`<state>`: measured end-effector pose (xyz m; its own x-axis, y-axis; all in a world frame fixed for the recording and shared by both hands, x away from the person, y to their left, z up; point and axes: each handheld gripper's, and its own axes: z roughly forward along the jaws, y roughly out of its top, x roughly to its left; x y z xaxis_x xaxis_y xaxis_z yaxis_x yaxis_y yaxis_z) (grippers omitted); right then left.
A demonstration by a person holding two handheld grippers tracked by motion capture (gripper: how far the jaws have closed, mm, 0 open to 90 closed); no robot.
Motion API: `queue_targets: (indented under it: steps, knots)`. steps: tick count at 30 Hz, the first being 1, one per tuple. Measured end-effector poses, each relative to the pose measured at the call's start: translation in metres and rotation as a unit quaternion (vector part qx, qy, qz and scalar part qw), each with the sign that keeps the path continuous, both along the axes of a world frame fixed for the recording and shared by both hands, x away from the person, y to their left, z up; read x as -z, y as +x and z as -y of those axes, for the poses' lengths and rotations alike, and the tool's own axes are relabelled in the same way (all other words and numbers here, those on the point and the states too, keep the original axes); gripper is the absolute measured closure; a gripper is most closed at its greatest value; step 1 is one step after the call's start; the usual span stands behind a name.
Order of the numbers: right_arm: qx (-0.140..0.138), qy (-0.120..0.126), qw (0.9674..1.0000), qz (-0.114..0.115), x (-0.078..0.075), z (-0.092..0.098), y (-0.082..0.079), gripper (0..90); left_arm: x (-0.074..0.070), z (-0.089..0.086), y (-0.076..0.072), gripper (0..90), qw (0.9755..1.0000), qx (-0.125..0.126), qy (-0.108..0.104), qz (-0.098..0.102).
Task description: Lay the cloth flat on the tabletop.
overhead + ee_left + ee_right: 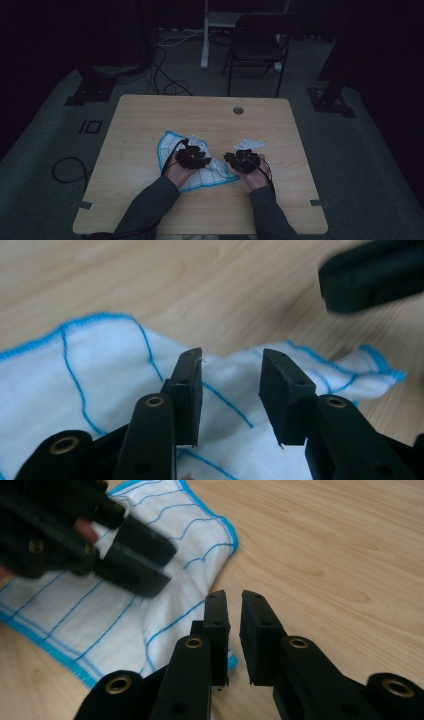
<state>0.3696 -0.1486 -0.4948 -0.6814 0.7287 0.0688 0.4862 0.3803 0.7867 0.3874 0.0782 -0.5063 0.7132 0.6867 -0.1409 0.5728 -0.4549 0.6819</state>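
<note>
A white cloth (pixel 200 167) with blue stitched grid lines and a blue hem lies crumpled on the near left-of-centre part of the wooden table (pixel 150 115). The left gripper (pixel 192 154) hovers directly above the cloth; in the left gripper view its jaws stand apart, with the cloth lying beneath the gap and nothing clamped between the pads. The right gripper (pixel 243 159) is positioned just beside the cloth's right edge, above bare wood; in the right gripper view its jaws stand nearly together, separated by a narrow slit, and grip nothing. No brand, label or legible writing appears on the cloth, grippers or table. A round grommet hole (pixel 238 110) sits near the table's far edge.
</note>
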Motion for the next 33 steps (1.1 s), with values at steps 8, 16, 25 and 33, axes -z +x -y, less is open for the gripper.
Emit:
queue_targets:
  steps: [8, 16, 25, 33]
  knots:
    - [0.001, 0.013, 0.9998, -0.012, 0.008, -0.018, 0.023, 82.3, 0.012, -0.010, -0.009, 90.0, 0.9996, -0.016, 0.018, -0.015]
    - [-0.003, 0.011, 0.9988, -0.047, 0.023, -0.049, 0.051, 76.1, 0.020, -0.019, -0.016, 90.0, 0.9994, -0.012, 0.029, -0.013]
    - [-0.001, 0.005, 0.9969, -0.079, 0.034, -0.065, 0.065, 89.7, 0.020, -0.035, -0.024, 90.0, 0.9992, -0.017, 0.033, -0.011]
    - [0.023, 0.008, 0.9992, -0.031, 0.009, -0.061, 0.064, 90.0, 0.022, -0.052, -0.030, 90.0, 0.9982, -0.033, 0.050, -0.008]
